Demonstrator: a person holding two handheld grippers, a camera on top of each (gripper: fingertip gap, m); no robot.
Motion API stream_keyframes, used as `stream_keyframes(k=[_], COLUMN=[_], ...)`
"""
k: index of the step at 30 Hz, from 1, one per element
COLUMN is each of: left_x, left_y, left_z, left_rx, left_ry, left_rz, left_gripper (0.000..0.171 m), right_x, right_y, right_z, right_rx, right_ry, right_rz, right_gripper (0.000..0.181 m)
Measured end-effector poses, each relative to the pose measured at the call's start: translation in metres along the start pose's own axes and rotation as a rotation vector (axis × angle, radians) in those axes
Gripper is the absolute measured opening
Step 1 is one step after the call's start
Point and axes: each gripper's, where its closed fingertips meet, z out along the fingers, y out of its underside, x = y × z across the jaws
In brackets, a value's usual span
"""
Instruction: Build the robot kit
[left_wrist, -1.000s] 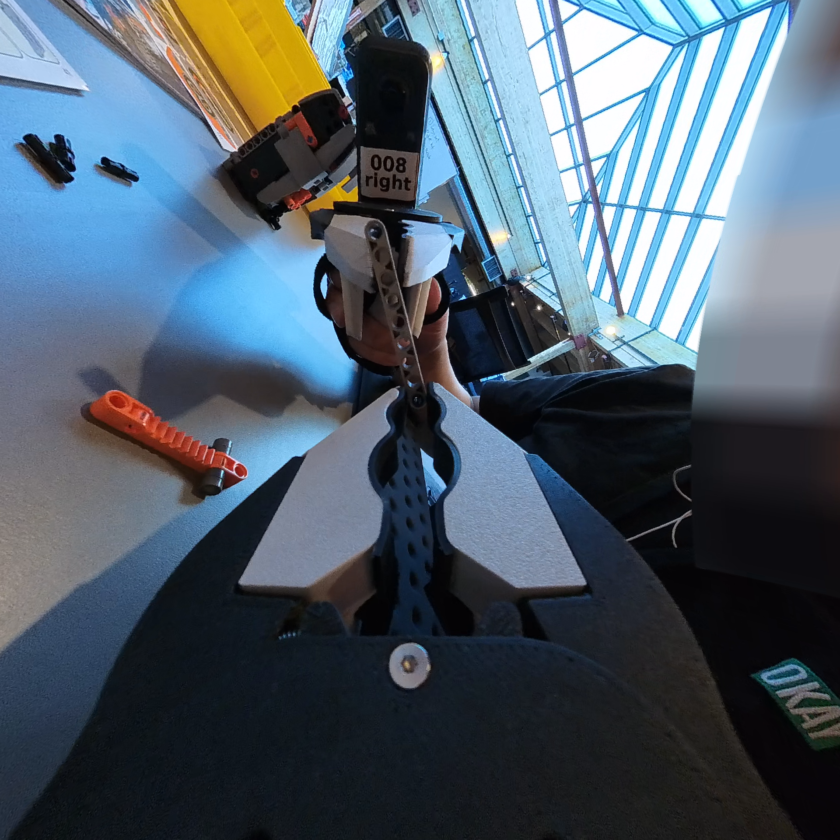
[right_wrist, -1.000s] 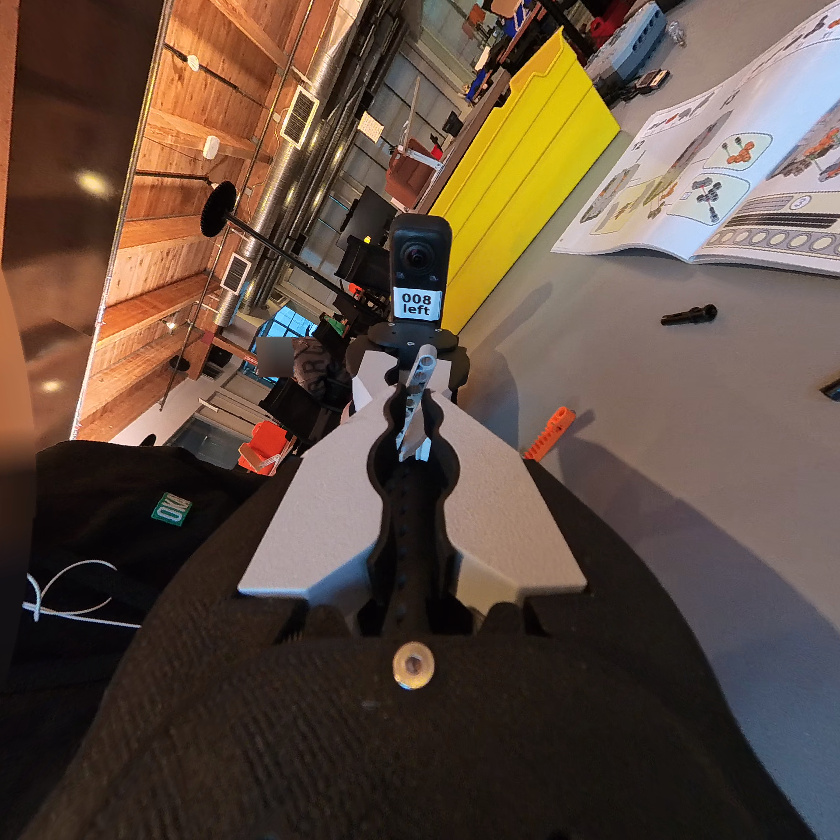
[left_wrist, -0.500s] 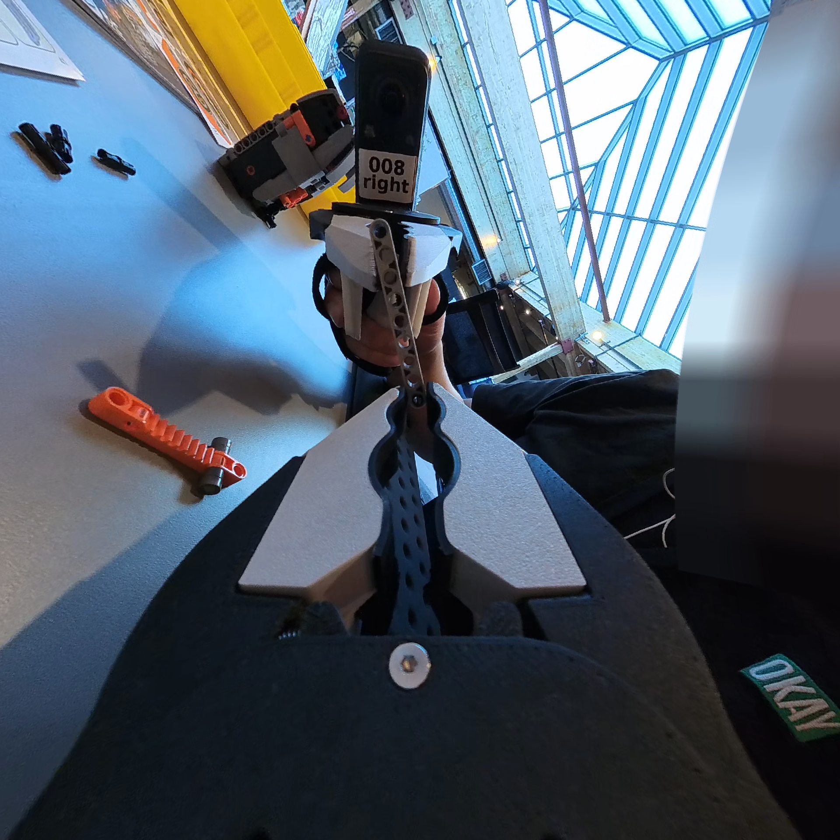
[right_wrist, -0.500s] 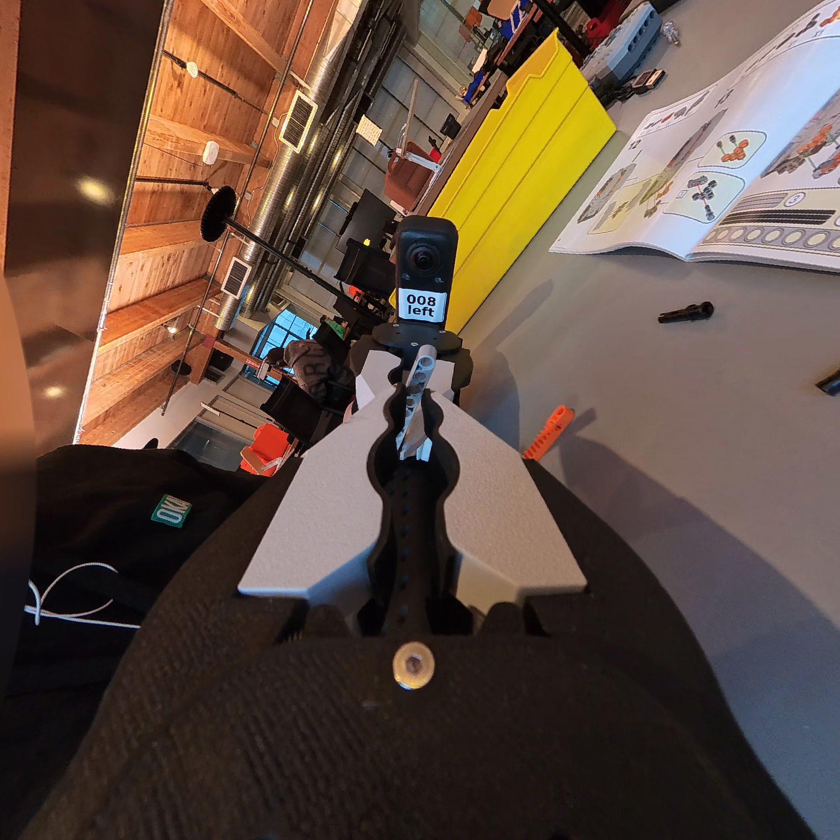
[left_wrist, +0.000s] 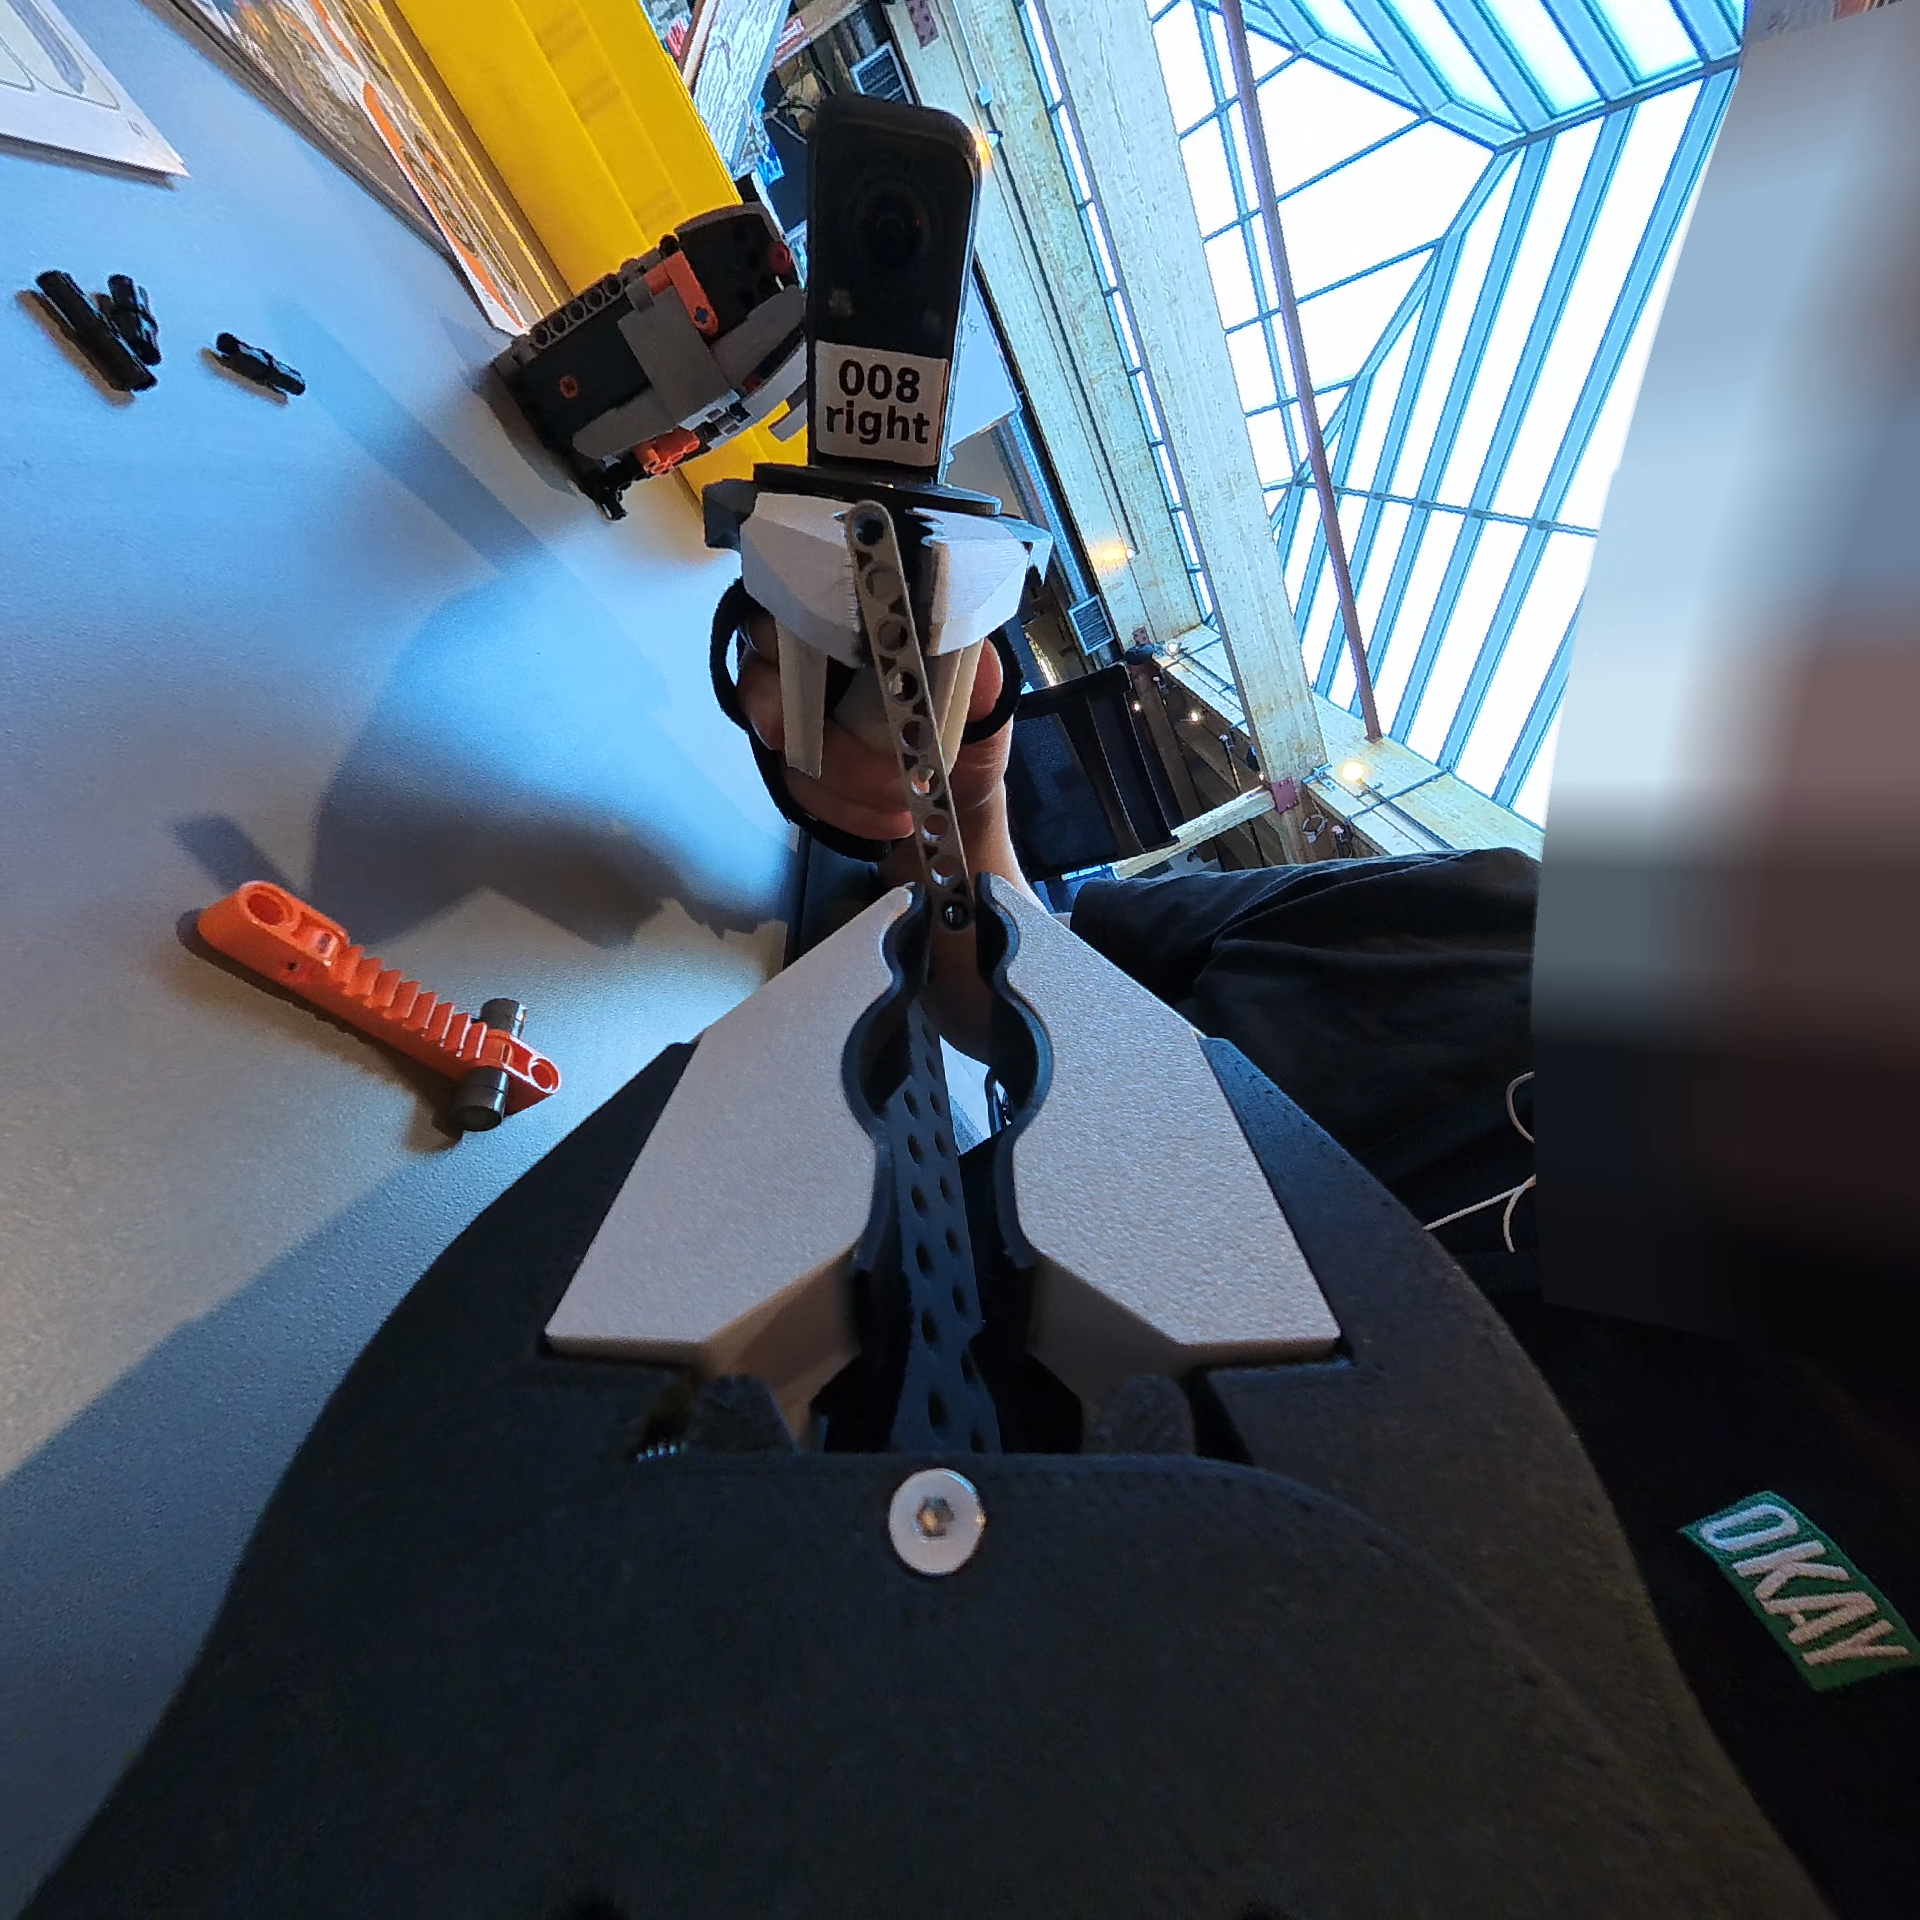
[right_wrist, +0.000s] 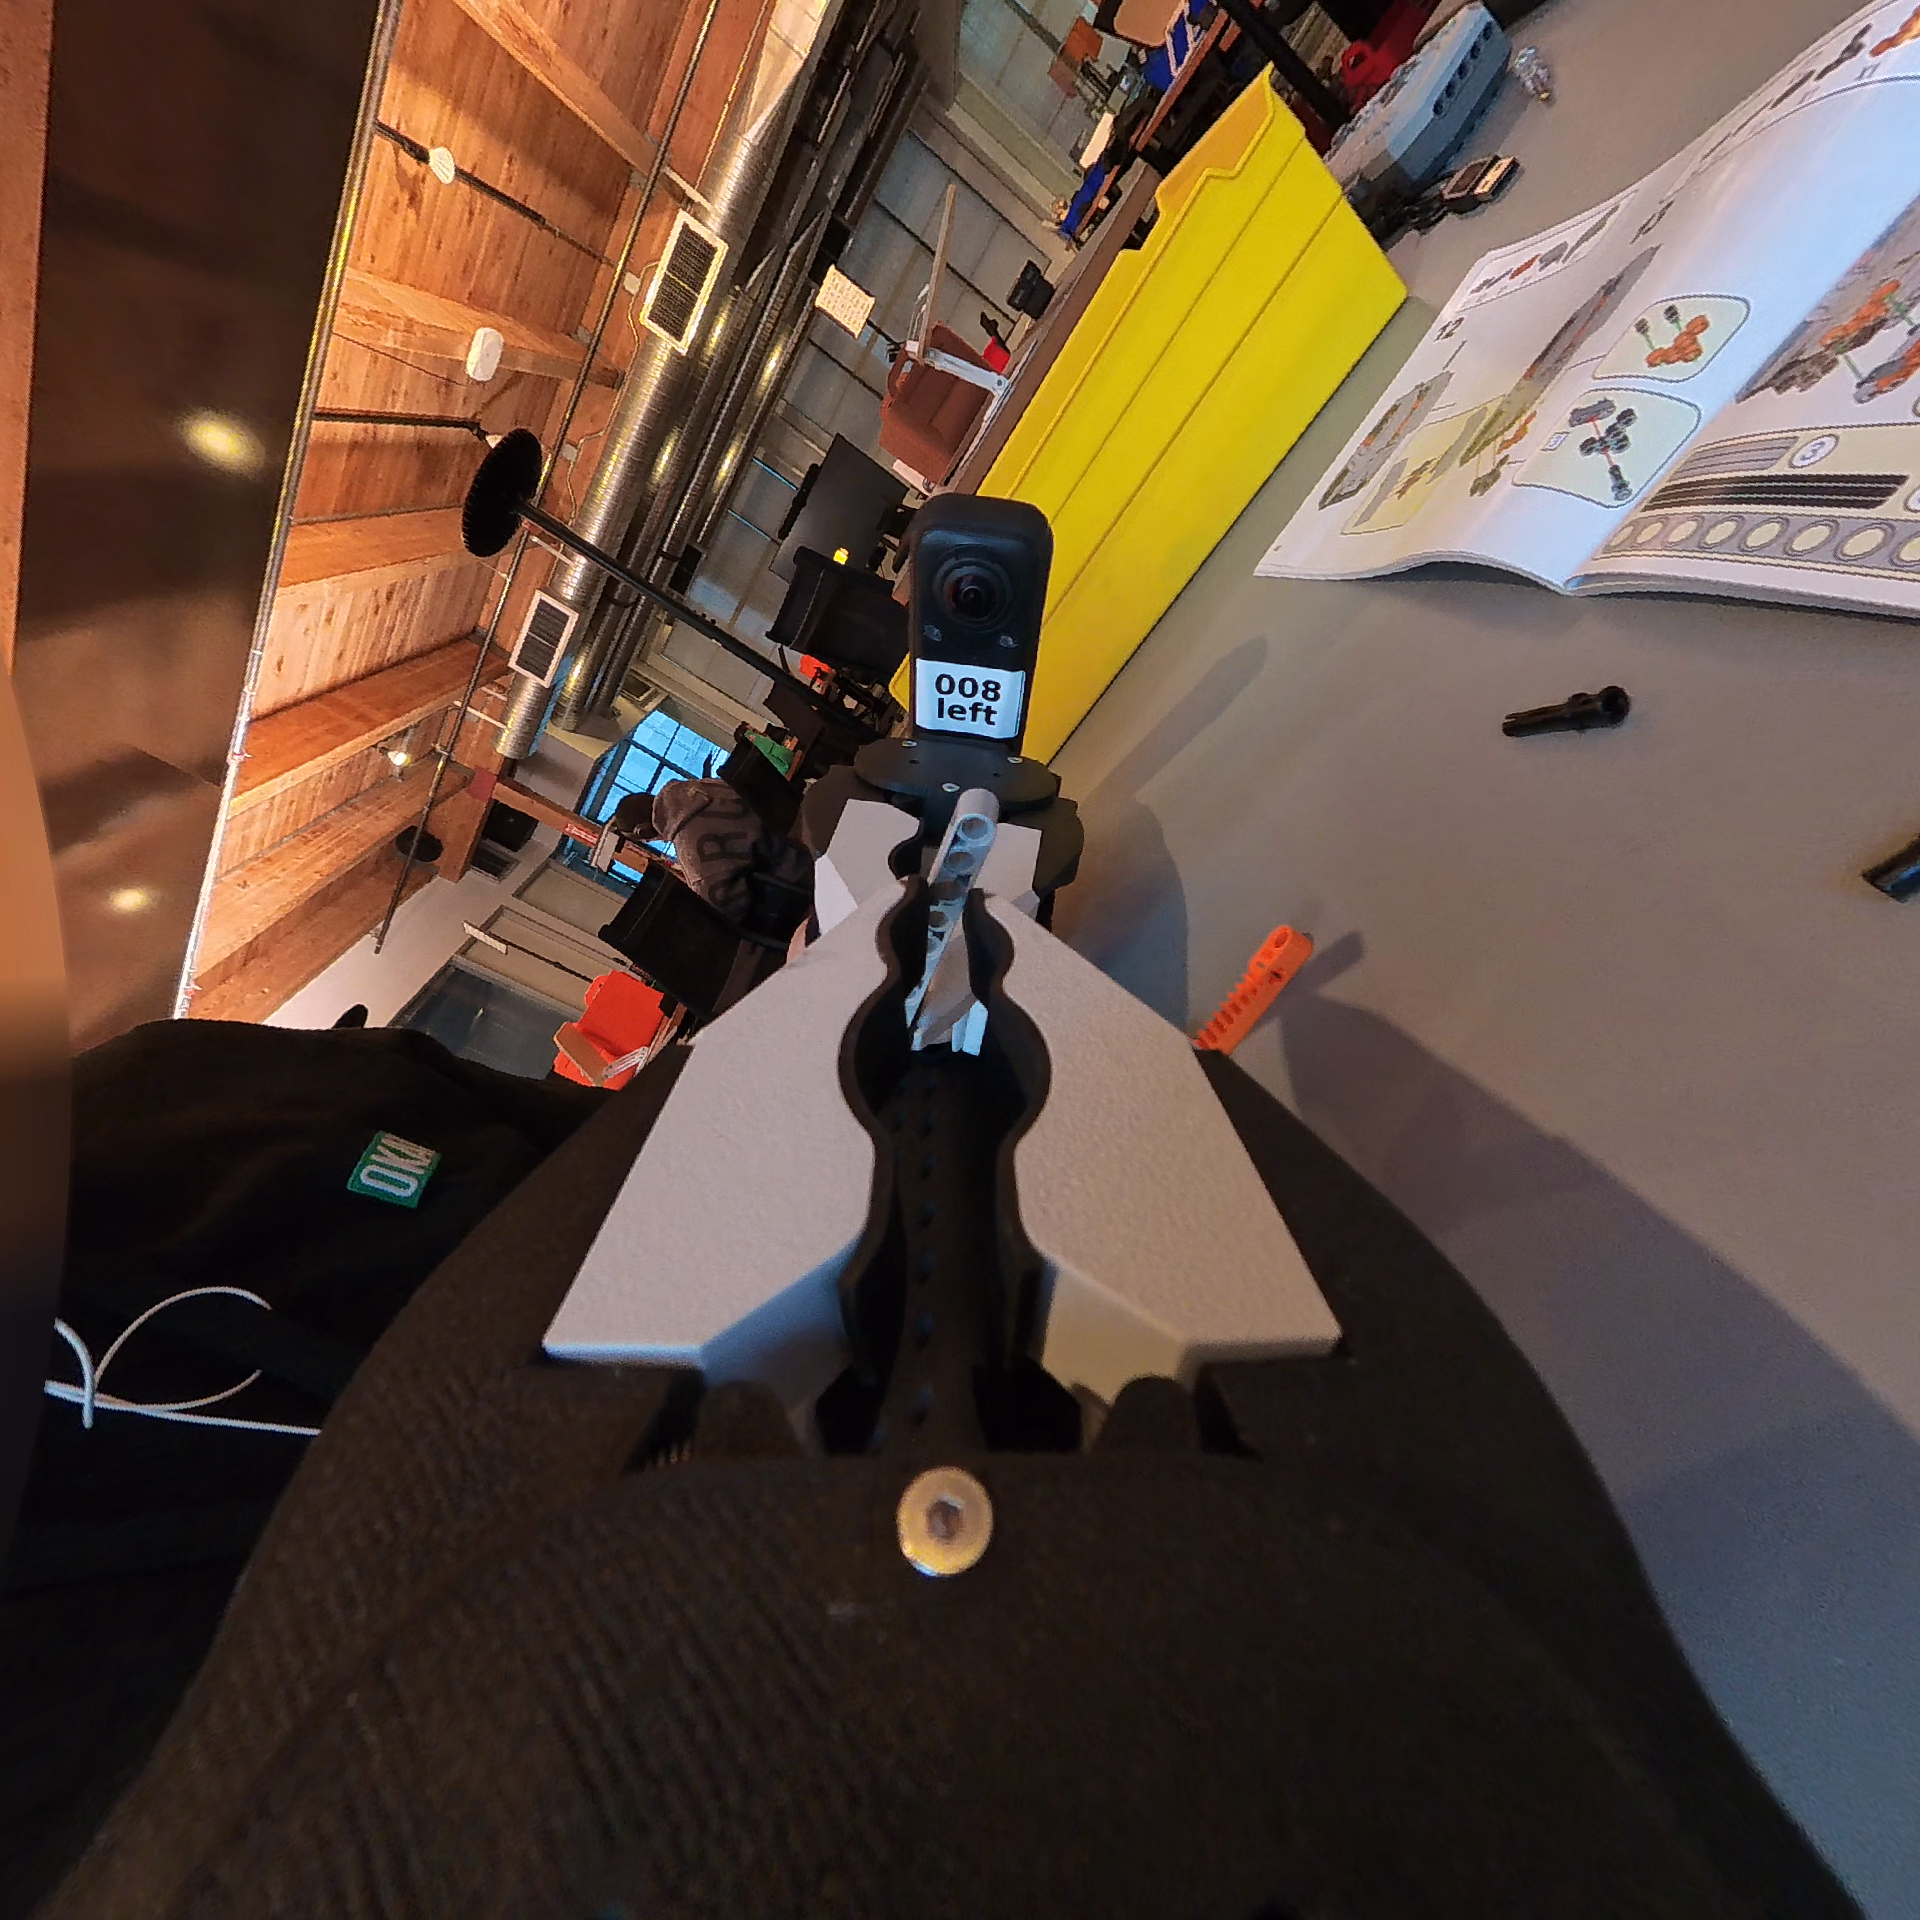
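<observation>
Little is moving since the earlier frames: both tools are keeping their hold. Left tool (left_wrist: 951, 902) is clenching one end of the grey holed beam (left_wrist: 902, 691) above the tabletop (left_wrist: 260, 644), and right tool (right_wrist: 940, 899) is clenching the other, while an orange toothed piece (left_wrist: 379, 1003) is lying nearby.

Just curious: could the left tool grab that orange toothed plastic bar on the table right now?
Probably not: the left tool is shut on a grey holed beam; the orange toothed plastic bar lies unobstructed.

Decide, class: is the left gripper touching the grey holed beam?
Touching. In the left wrist view, the left gripper has its fingertips closed on the near end of the grey holed beam, no gap showing; the right gripper grips its far end.
</observation>
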Motion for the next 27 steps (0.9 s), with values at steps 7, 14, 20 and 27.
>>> stream_keyframes(k=[7,14,20,27], left_x=[0.002,0.005,0.006,0.012], left_y=[-0.001,0.0,-0.001,-0.005], left_z=[0.004,0.006,0.007,0.006], left_rx=[-0.001,-0.01,-0.003,0.021], left_ry=[0.004,0.012,0.016,0.039], left_rz=[-0.007,-0.014,-0.016,0.015], left_gripper=[0.004,0.004,0.004,0.005], right_x=[0.0,0.0,-0.001,-0.018], right_y=[0.0,0.001,0.0,-0.004], right_z=[0.0,0.0,0.0,-0.002], right_rx=[-0.002,-0.004,-0.001,0.022], right_ry=[0.005,0.004,0.002,-0.101], right_rz=[-0.004,-0.006,-0.011,-0.036], right_gripper=[0.004,0.004,0.004,0.004])
